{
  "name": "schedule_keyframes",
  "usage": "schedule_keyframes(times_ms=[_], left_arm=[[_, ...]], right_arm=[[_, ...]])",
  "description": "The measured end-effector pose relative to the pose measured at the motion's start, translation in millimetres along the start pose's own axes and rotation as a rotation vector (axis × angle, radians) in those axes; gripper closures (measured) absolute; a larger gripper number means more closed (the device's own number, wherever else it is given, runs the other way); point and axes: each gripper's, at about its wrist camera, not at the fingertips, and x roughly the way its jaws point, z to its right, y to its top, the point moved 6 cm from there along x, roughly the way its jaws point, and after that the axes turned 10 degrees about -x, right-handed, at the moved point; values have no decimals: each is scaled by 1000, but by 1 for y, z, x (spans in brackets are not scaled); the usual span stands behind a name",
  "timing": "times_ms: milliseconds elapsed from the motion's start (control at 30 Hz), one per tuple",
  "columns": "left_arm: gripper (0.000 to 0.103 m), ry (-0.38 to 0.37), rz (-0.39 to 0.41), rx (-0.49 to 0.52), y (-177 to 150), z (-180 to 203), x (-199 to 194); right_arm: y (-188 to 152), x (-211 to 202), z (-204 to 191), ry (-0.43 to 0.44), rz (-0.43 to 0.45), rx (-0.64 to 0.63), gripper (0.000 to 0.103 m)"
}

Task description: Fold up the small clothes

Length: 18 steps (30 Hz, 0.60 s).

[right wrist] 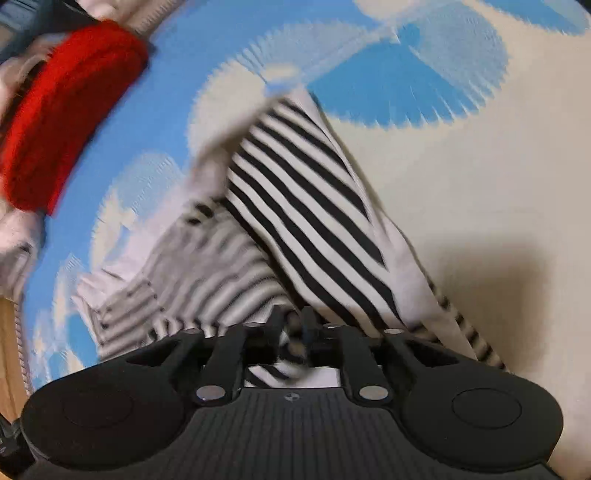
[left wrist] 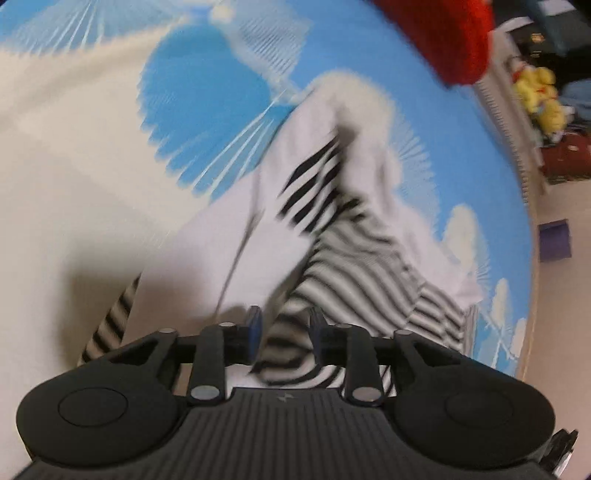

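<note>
A small black-and-white striped garment with a plain white side hangs bunched over the blue-and-cream bedsheet. My left gripper is shut on a striped fold of it. In the right wrist view the same striped garment runs up from the fingers, and my right gripper is shut on its striped edge. Both views are blurred by motion. The cloth hides the fingertips in part.
A red knitted garment lies at the far edge of the bed; it also shows in the right wrist view. Yellow soft toys and a purple box sit on the floor beside the bed.
</note>
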Motion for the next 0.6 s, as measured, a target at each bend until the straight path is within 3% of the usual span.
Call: schedule_keyframes(times_ms=[33,67,167,200,233,267,333,400,433,500,567,600], left_arm=[[67,-22,8,13,1,3,-3],[67,-38,6,25,0,7,-5],[68,3,0,70,-7,10,4],[85,41,9,80,-9,7,8],[102,73,31,79,-9,5,9],[102,84,53,79,-6,6,11],[102,53,100,96,-1,10,-1],[102,21,164,121,5,16,-16],[102,26,183,131,6,17,-18],[101,74,129,110,6,9,-5],[98,120,4,40,3,-7,17],[92,139,-8,12,4,-13,19]], right_arm=[[3,-2,-4,23,15,-8,60],[4,-3,-8,37,19,-22,54],[5,3,-9,26,6,-56,55],[3,7,-8,18,-6,-61,58],[3,11,-7,10,-14,-60,79],[3,14,-7,3,-14,-52,102],[7,4,-8,-6,42,-40,102],[18,-20,-25,-2,176,-152,102],[20,-24,-30,5,192,-177,102],[14,-11,-18,-15,98,-115,102],[3,12,-2,-98,-4,-89,101],[-1,18,4,-137,-23,-84,99]])
